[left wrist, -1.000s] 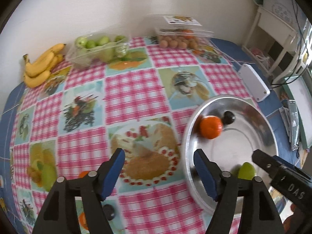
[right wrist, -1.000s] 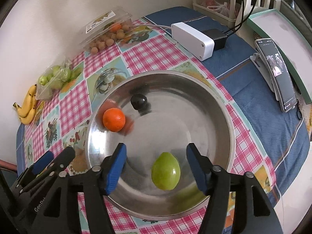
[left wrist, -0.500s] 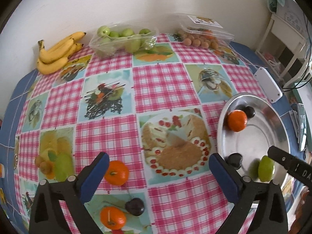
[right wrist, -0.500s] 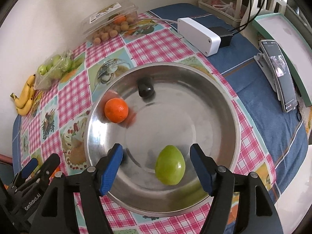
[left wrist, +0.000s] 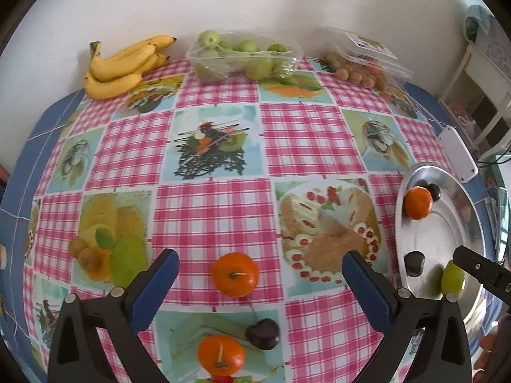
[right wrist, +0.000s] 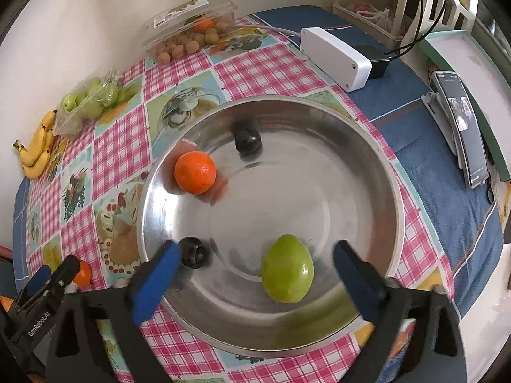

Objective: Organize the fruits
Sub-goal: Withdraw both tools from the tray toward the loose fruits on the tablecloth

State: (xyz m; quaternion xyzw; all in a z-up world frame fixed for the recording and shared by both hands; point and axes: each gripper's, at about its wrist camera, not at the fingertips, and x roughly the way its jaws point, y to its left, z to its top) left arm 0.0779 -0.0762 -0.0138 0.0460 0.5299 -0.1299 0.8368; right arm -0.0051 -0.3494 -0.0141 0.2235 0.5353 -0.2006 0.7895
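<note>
My left gripper (left wrist: 260, 266) is open wide over the checked tablecloth, and an orange (left wrist: 235, 274) lies between its fingers, untouched. Nearer the camera lie a second orange (left wrist: 221, 354) and a dark plum (left wrist: 262, 333). My right gripper (right wrist: 257, 255) hangs over the steel bowl (right wrist: 396, 191) with its jaws opening. A green fruit (right wrist: 287, 269) rests on the bowl's floor between them, clear of both pads. The bowl also holds an orange (right wrist: 195, 172) and two dark plums (right wrist: 246, 138), one by the left fingertip (right wrist: 191, 252).
Along the wall lie bananas (left wrist: 121, 63), a bag of green fruits (left wrist: 242, 56) and a clear box of small brown fruits (left wrist: 364, 63). Right of the bowl are a white box (right wrist: 335, 57) and a phone on a stand (right wrist: 466, 127).
My left gripper swung left from the bowl to the oranges on the cloth and spread wider. A second dark plum appeared in the bowl. The right jaws widened around the green fruit.
</note>
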